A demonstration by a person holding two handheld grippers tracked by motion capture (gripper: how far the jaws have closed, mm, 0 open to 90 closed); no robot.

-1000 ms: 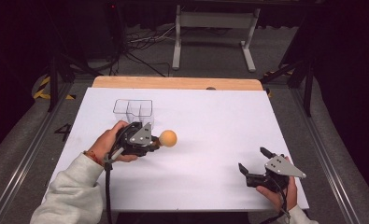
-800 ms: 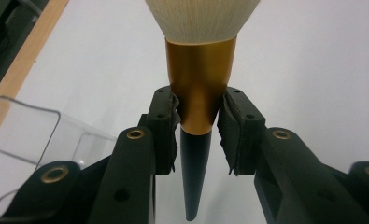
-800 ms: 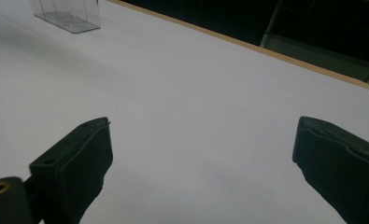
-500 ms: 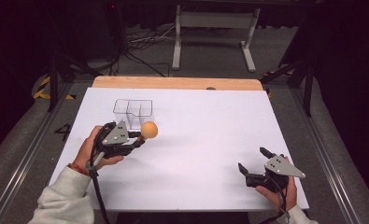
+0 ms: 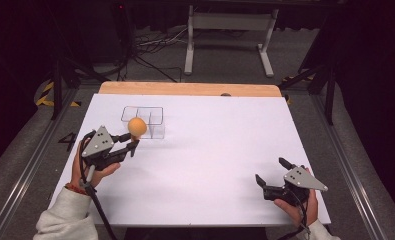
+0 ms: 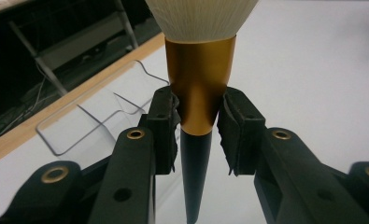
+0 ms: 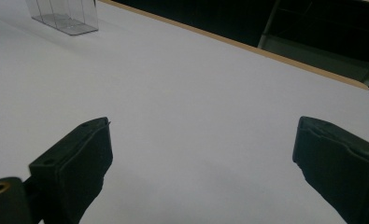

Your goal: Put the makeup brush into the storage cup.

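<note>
A makeup brush with a gold ferrule, pale bristles and a thin black handle stands upright between my left gripper's pads. From above, its round peach head sits just in front of a clear divided box. My left gripper is shut on the ferrule, at the table's left side, close to the box's near left corner. My right gripper rests open near the front right of the table, with nothing between its jaws.
The white table top has a wooden strip along its far edge. The clear box has several compartments. Beyond the table are a metal stand and cables on a dark floor.
My left gripper has carried the brush leftward and farther away, up to the clear box. The right gripper has stayed where it was.
</note>
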